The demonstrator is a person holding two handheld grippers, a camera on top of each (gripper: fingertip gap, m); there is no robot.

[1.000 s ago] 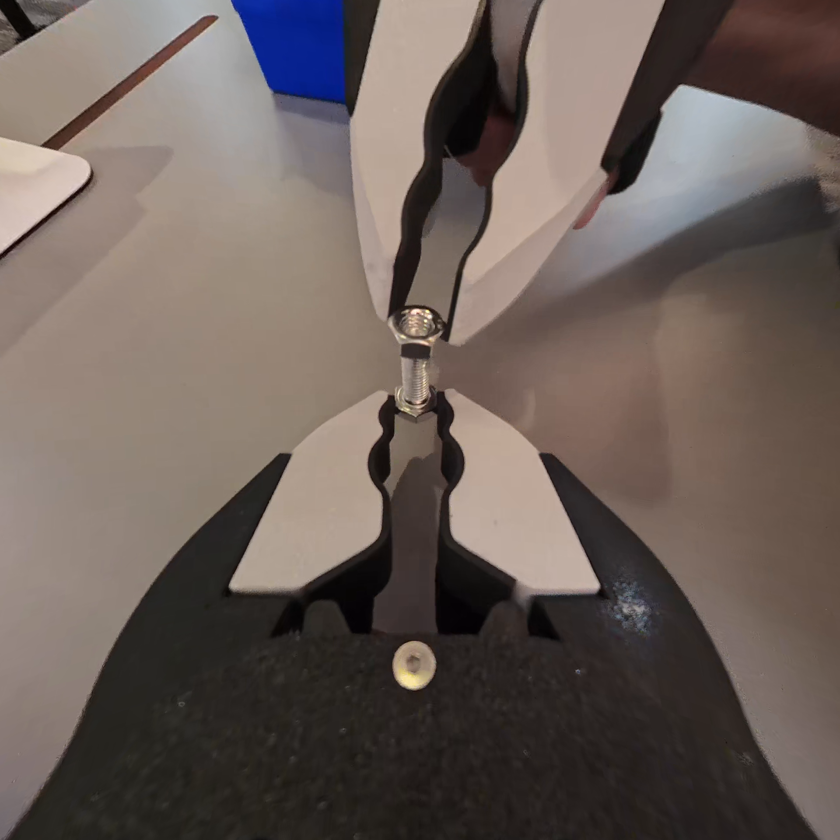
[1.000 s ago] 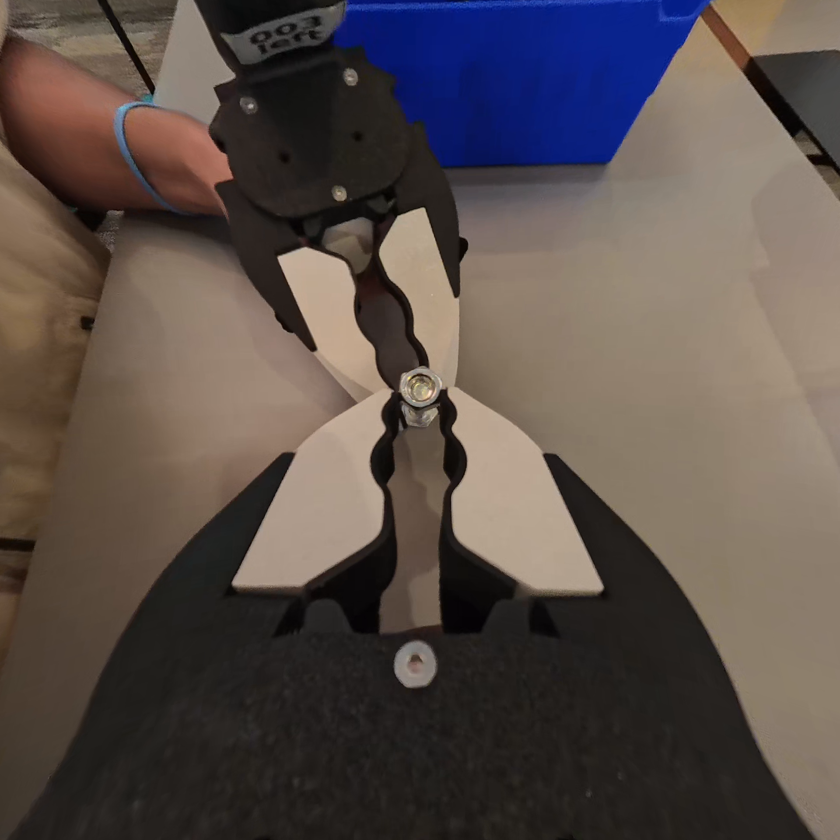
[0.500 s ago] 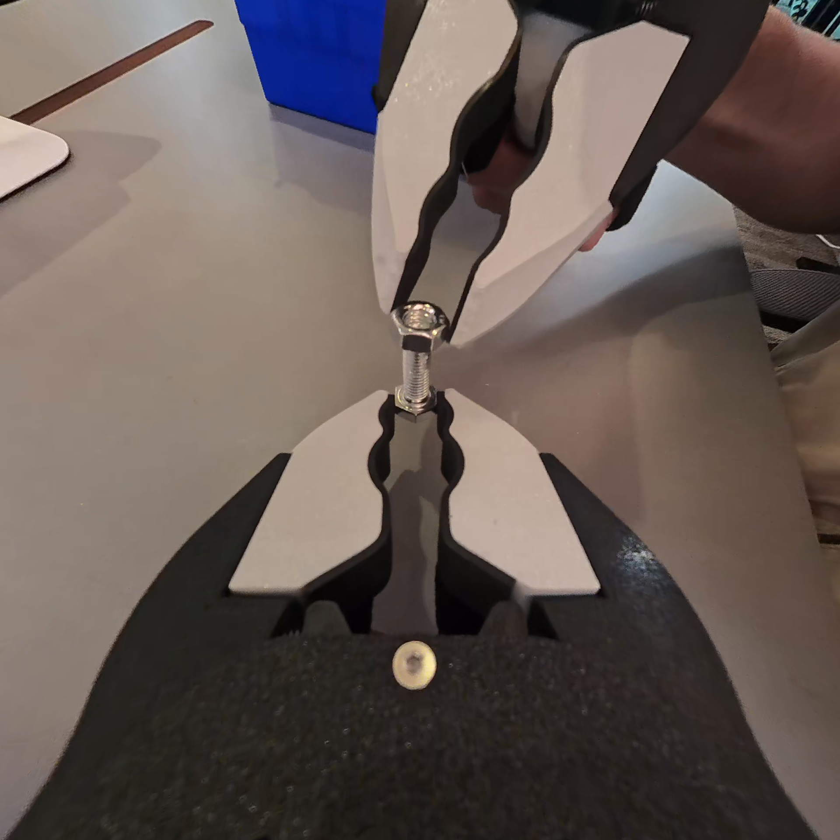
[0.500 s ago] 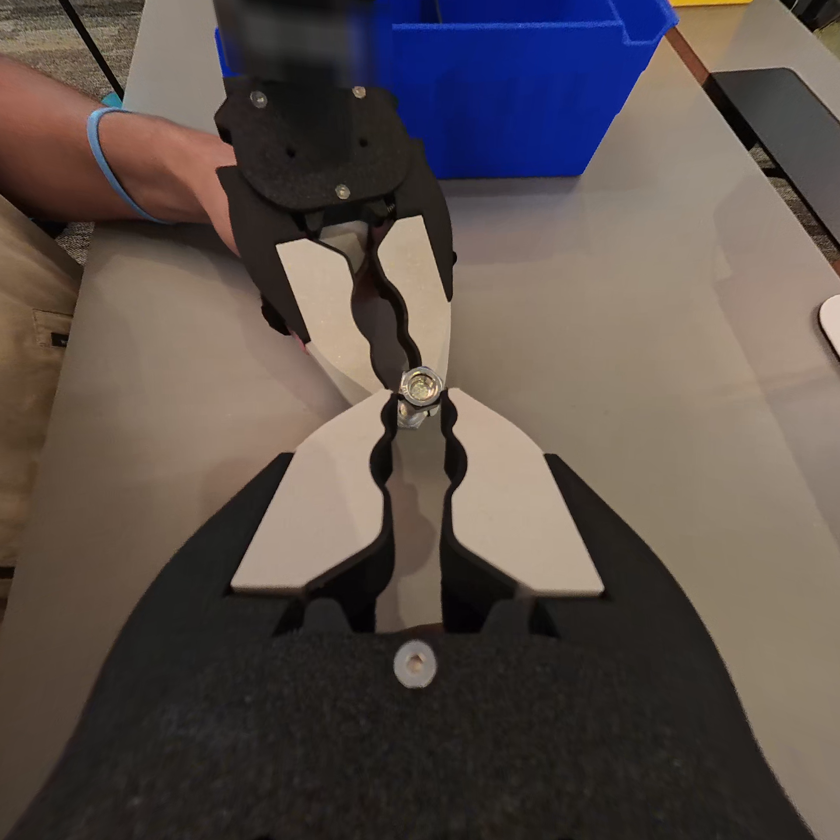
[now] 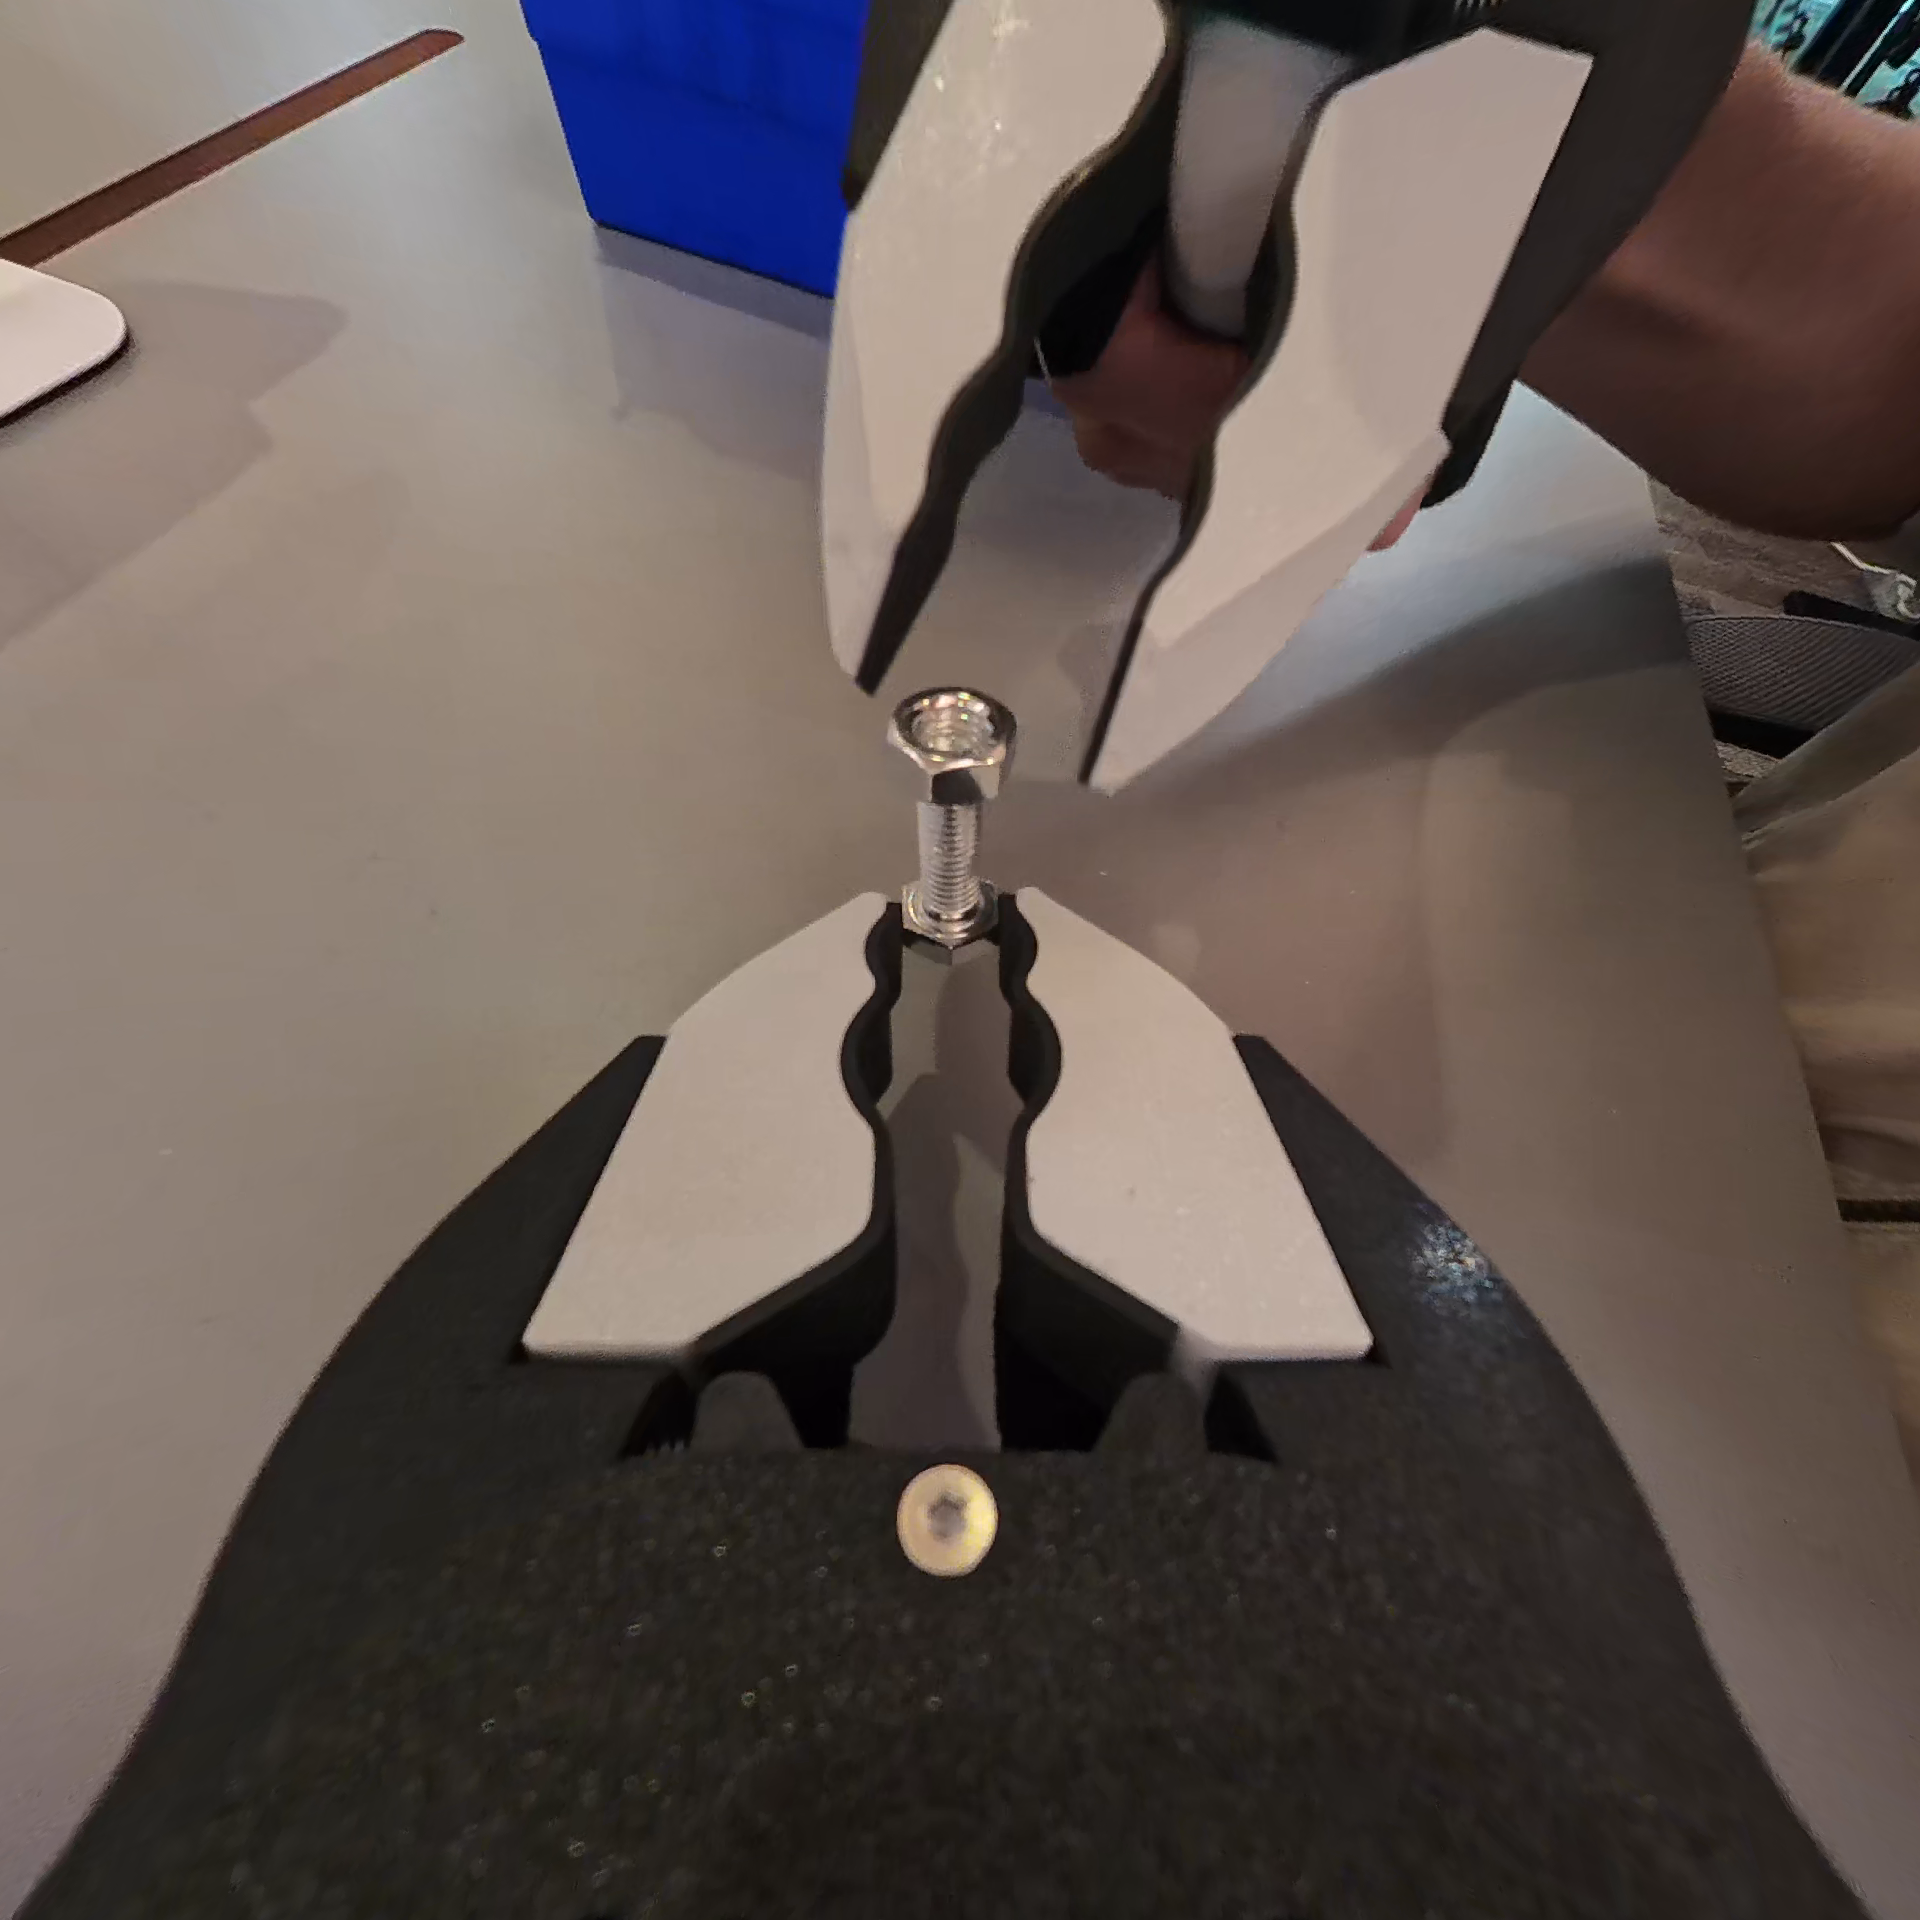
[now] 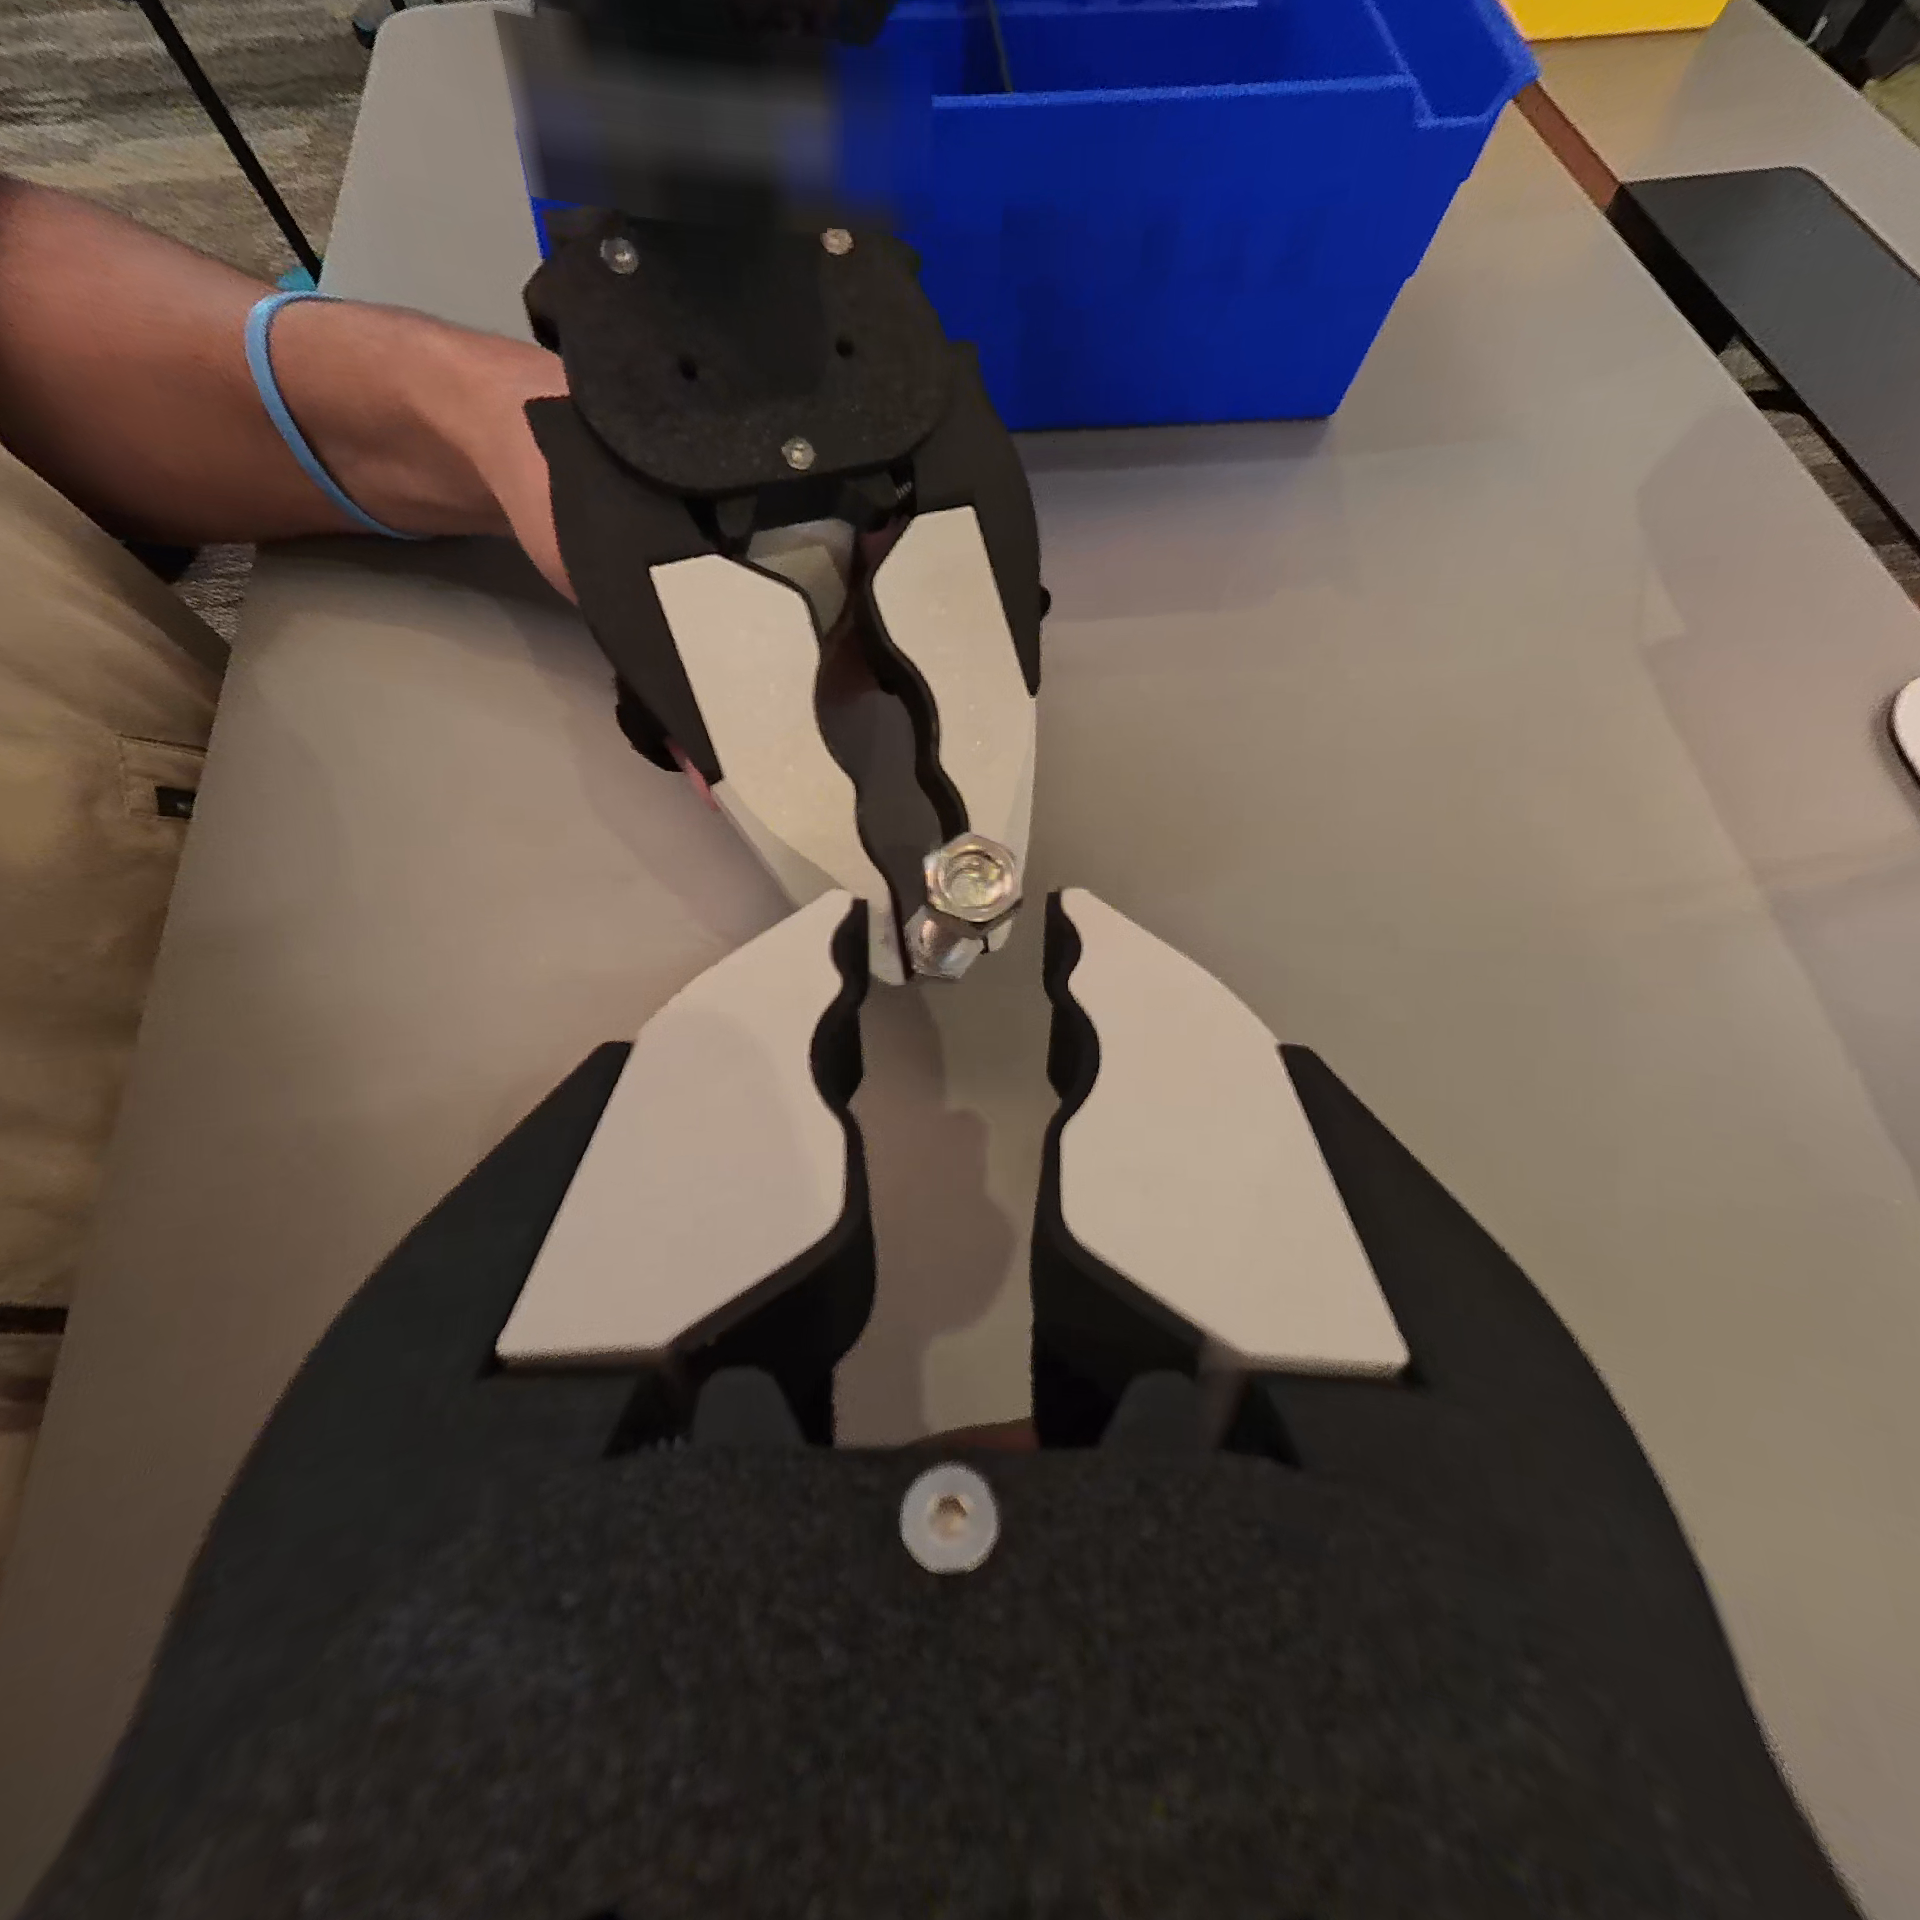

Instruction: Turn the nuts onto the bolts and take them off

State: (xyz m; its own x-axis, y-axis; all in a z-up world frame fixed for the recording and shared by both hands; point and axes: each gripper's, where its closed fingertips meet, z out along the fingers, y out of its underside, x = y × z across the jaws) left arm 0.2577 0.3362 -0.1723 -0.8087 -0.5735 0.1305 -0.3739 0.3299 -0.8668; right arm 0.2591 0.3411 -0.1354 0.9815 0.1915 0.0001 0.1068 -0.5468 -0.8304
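Nut [image 5: 953,740] atop the bolt [image 5: 943,847] just got released: right tool [image 5: 982,727] now wide, left tool [image 5: 948,914] pinching the bolt's base, probably regripping for another twist.

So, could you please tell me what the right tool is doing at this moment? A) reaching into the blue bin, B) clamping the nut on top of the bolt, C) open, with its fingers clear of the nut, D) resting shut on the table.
C: the right tool is open, its fingers apart from the nut, while the left tool clamps the bolt upright.
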